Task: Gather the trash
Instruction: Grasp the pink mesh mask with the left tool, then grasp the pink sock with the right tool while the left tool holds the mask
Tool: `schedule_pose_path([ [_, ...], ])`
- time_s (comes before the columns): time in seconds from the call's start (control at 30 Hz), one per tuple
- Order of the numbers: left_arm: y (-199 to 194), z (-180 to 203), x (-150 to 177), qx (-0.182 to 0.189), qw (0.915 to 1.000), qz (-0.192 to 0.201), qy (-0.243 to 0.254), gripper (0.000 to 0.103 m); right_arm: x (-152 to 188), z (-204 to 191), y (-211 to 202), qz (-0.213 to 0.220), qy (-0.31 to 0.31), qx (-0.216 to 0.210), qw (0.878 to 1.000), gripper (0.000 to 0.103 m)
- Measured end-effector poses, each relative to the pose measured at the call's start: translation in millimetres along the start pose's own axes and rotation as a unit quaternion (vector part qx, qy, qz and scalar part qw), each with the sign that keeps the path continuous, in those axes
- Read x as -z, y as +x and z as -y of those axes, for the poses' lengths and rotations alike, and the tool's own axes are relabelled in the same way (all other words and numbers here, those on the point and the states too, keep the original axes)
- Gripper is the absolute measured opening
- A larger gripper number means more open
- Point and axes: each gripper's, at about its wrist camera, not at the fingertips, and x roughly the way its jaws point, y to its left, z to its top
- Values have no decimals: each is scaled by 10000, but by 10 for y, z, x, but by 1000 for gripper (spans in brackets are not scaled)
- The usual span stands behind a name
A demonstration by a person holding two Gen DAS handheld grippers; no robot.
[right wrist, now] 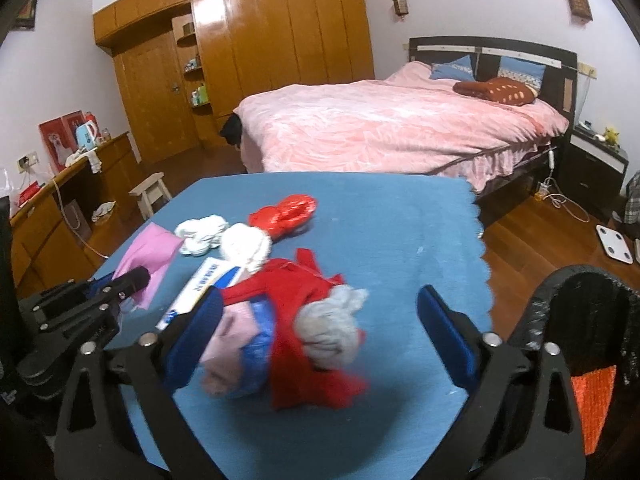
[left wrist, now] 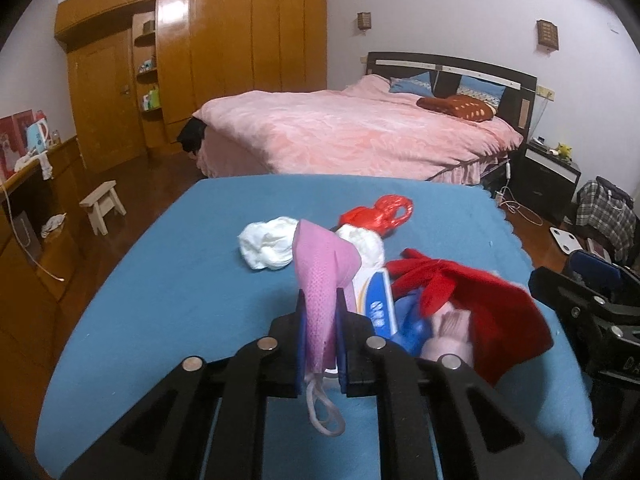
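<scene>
Blue cloth (left wrist: 180, 300) is spread over a table in a bedroom, and a heap of litter and clothing is scattered on it. A pink face mask (left wrist: 320, 280) is clamped upright between the closed jaws of the left gripper (left wrist: 319, 320), with its white ear loop dangling below the fingers. Just beside it, a white and blue carton (left wrist: 378, 304) is seen lying flat; blue characters are printed on it, but they are too blurred to be read. Two crumpled white tissues (left wrist: 266, 246) are seen farther back, and a red plastic bag (left wrist: 378, 212) lies behind them. Nearer the right gripper (right wrist: 320, 340), whose jaws are spread wide with nothing gripped, a red garment (right wrist: 312, 320) is draped over a pale pink item, something blue, and a greyish white wad (right wrist: 332, 328). No container for the trash can be made out. Beyond the table, a bed with a pink cover (left wrist: 352, 128) and a wooden wardrobe (left wrist: 240, 40) are shown.
</scene>
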Motion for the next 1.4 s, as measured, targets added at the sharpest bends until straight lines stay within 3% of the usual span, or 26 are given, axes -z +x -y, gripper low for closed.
schedule_pose_path([
  [0.07, -19, -67, 35, -46, 10000, -18, -39, 12, 25, -102, 12, -46, -55, -71, 9999, 81],
  [0.4, -83, -422, 193, -232, 9994, -89, -221, 12, 251, -606, 182, -418, -401, -370, 9976, 69],
  [0.63, -95, -510, 263, -220, 9994, -113, -262, 12, 336, -678, 318, -606, -401, -306, 9969, 56],
  [0.8, -77, -559, 290, -196, 9991, -139, -337, 12, 382, -712, 384, -740, -519, -270, 9955, 54],
  [0.93, -77, -561, 298, -171, 9992, -149, -333, 12, 416, -669, 451, -959, -464, -351, 9937, 34],
  [1.4, -207, -333, 224, 47, 9997, -56, -236, 12, 296, -478, -59, -697, -397, -703, 9943, 34],
])
